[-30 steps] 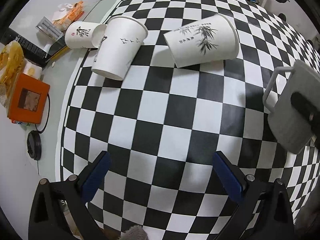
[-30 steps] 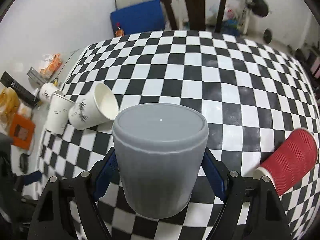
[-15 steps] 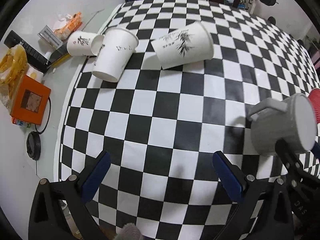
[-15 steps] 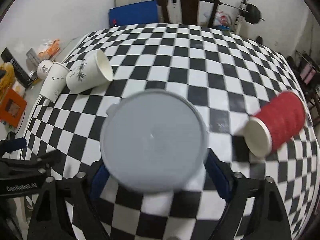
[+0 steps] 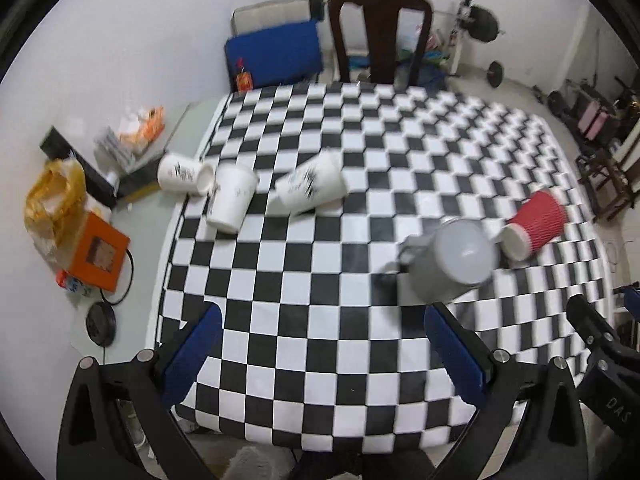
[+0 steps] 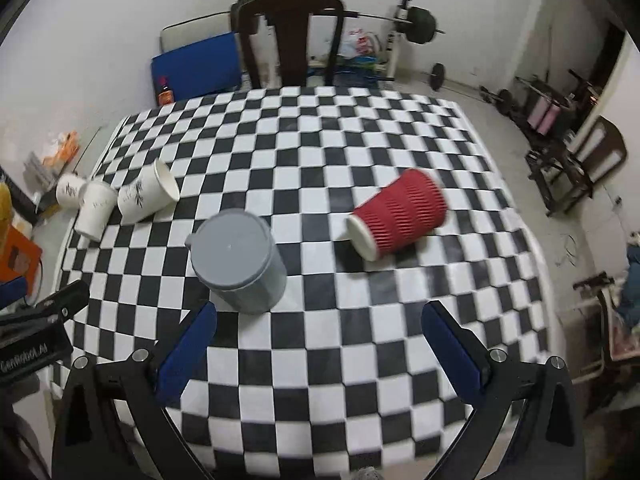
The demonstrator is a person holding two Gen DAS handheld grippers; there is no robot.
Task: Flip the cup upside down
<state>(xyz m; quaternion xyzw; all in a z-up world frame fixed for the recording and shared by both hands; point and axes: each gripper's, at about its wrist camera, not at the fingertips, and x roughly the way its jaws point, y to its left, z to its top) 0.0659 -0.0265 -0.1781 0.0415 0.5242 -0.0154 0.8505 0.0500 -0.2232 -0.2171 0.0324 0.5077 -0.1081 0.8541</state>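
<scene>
A grey mug [image 6: 238,256] with a side handle stands upside down on the checkered table [image 6: 360,140], its flat base facing up. It also shows in the left wrist view [image 5: 450,262], right of centre. My right gripper [image 6: 320,350] is open and empty, pulled back above the table's near side with the mug ahead and to the left. My left gripper [image 5: 320,352] is open and empty, high above the table's near edge.
A red ribbed paper cup [image 6: 400,214] lies on its side right of the mug. Three white paper cups [image 5: 308,190] lie on their sides at the table's left edge. Boxes, bags and an orange box [image 5: 98,252] sit on the side surface. A dark chair [image 6: 292,40] stands behind.
My right gripper has let go of the grey mug, leaving it base-up on the table, and pulled back and up. My left gripper has also risen and drawn back.
</scene>
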